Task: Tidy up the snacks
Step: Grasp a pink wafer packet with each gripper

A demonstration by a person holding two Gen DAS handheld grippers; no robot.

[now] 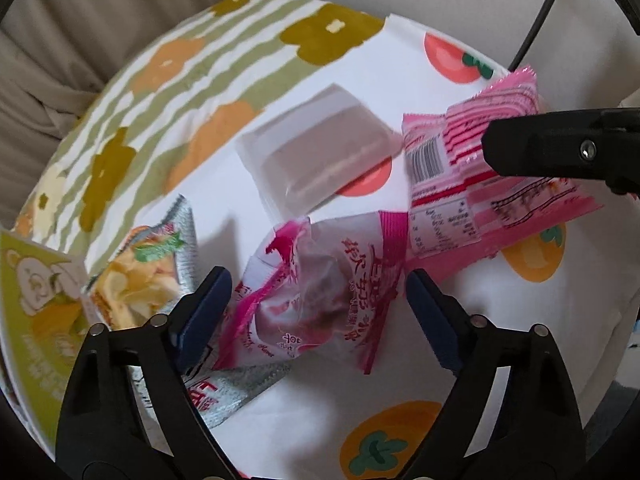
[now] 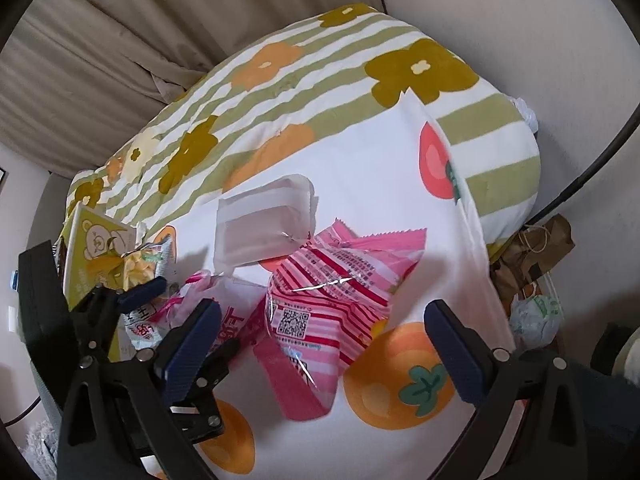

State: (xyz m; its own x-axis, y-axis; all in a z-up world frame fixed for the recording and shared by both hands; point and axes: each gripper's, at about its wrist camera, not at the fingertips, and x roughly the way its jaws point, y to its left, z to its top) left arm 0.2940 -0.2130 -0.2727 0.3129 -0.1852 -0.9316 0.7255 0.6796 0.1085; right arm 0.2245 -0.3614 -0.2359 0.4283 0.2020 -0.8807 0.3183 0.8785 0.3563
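Both of my hand-held grippers hang spread wide over the snack pile. My left hand-held gripper (image 1: 318, 300) has its blue pads on either side of a crumpled magenta-and-clear snack packet (image 1: 320, 300), which lies between the fingers; I cannot tell whether either pad touches it. My right hand-held gripper (image 2: 336, 340) is open over a pink striped snack bag (image 2: 328, 292) with a QR code on it, and holds nothing.

In the left wrist view that pink striped bag sits to the right of the magenta packet, and one finger of the right tool reaches in across it from the right edge. Beyond both lies a flat white translucent packet (image 1: 320, 152). To the left of the magenta packet lies a silver chip bag (image 1: 148, 268) with yellow chips printed on it, and a silver edge shows under the magenta packet. Further left stands a green box with a bear on it (image 1: 36, 292).

All of it rests on a white cloth printed with orange and red fruit (image 2: 360, 184), spread over a green-striped flowered blanket (image 2: 280, 80). A beige curtain (image 2: 120, 40) hangs behind
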